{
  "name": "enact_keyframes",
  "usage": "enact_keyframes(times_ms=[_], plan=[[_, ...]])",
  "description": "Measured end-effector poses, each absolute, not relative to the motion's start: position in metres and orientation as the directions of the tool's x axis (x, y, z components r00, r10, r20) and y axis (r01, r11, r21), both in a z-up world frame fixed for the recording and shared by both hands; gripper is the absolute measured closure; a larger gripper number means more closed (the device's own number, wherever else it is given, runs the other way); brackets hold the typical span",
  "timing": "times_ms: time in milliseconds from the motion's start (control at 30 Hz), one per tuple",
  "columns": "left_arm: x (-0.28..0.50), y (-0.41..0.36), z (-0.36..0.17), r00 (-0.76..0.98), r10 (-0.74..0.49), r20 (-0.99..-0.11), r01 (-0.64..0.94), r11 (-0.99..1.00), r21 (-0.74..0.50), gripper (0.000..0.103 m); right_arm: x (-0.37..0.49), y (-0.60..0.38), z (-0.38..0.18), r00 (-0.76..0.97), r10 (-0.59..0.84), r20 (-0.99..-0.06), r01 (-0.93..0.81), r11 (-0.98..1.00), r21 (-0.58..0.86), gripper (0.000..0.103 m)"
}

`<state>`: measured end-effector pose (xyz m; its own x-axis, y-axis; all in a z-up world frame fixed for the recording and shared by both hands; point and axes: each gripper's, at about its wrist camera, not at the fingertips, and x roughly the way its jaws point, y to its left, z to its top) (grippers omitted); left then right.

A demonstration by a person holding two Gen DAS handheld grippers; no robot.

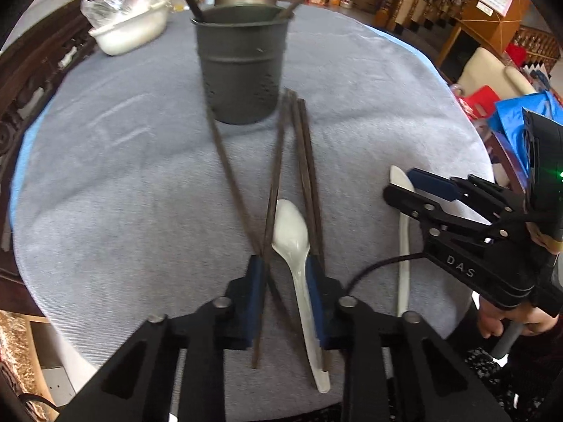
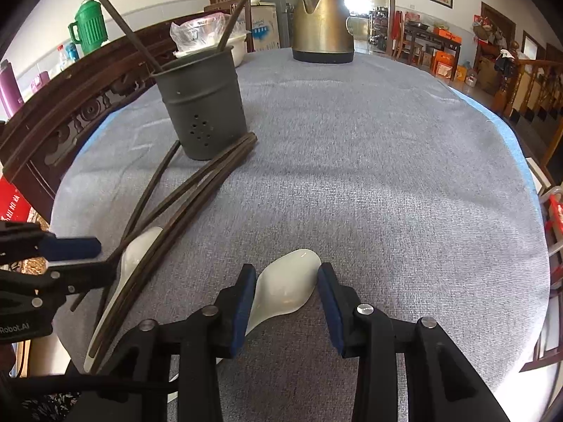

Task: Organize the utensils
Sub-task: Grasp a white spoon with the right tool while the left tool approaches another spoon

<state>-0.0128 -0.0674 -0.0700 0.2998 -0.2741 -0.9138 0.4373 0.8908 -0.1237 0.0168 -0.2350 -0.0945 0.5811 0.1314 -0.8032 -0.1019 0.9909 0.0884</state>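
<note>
A dark perforated utensil holder (image 1: 241, 66) (image 2: 202, 102) stands on the grey-clothed table with two chopsticks leaning in it. Several loose dark chopsticks (image 1: 306, 147) (image 2: 197, 186) fan out from its base toward me. A white spoon (image 1: 290, 232) (image 2: 135, 249) lies among them. My left gripper (image 1: 285, 274) (image 2: 105, 256) is narrowed around this bundle, one pad against the crossed chopsticks and the other against the spoon's handle. A second white spoon (image 2: 288, 281) (image 1: 404, 232) lies to the right, its bowl held between the pads of my right gripper (image 2: 286, 292) (image 1: 399, 184).
A brass kettle (image 2: 322, 17) stands at the table's far side. A white bowl under plastic wrap (image 1: 130, 24) sits far left, by a carved dark wooden chair back (image 2: 70, 105). The grey cloth (image 2: 387, 176) stretches bare to the right. A person's hand (image 1: 499, 320) grips the right handle.
</note>
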Motion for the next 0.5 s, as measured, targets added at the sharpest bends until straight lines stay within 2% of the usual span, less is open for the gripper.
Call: enact_keyframes(times_ms=[200, 500], plan=[[-0.005, -0.081, -0.078, 0.262, -0.269, -0.927, 0.440, 0.888, -0.133, 0.082, 0.016, -0.240, -0.095, 0.587, 0.166, -0.792, -0.111, 0.986, 0.125, 0.062], [0.009, -0.096, -0.077, 0.294, -0.226, -0.929, 0.446, 0.892, -0.076, 0.075, 0.015, -0.259, -0.094, 0.591, 0.190, -0.784, -0.094, 0.981, 0.167, 0.064]])
